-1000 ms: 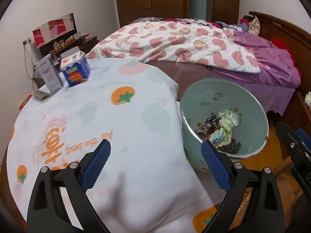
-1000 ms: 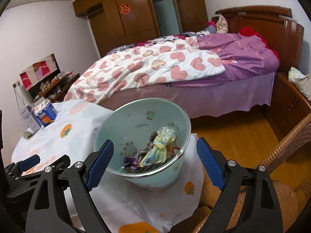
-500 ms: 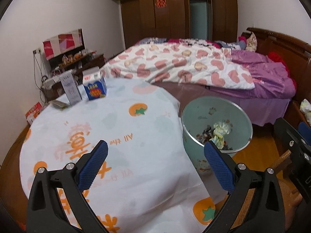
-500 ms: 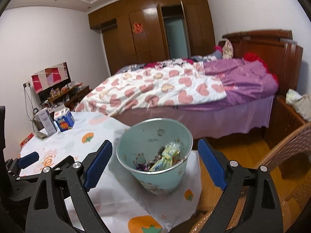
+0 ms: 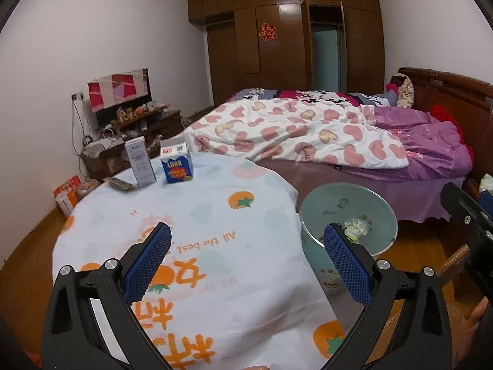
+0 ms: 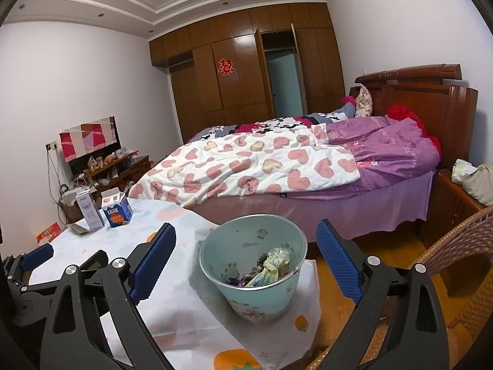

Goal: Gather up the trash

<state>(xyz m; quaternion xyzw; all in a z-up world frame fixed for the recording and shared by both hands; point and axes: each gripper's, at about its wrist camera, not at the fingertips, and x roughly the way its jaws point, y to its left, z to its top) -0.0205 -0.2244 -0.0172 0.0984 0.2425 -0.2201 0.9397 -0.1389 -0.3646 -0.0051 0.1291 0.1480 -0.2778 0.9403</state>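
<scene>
Both my hand-held grippers, left (image 5: pixel 246 257) and right (image 6: pixel 246 254), gape empty | blue milk carton (image 5: pixel 177 166): light, crushable, grip mid-body | bin (image 6: pixel 255 277) beside tabletop (image 5: pixel 215 215)

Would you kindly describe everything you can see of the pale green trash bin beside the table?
The trash bin is a round, pale green bucket with a shiny rim that looks metallic, tapering toward its base. Small cartoon prints decorate its inner wall and outer side. It stands upright and open, with no lid visible, at the edge of the draped tablecloth, in front of the bed. Inside lie crumpled wrappers, yellowish and dark. Neither gripper touches it.
</scene>
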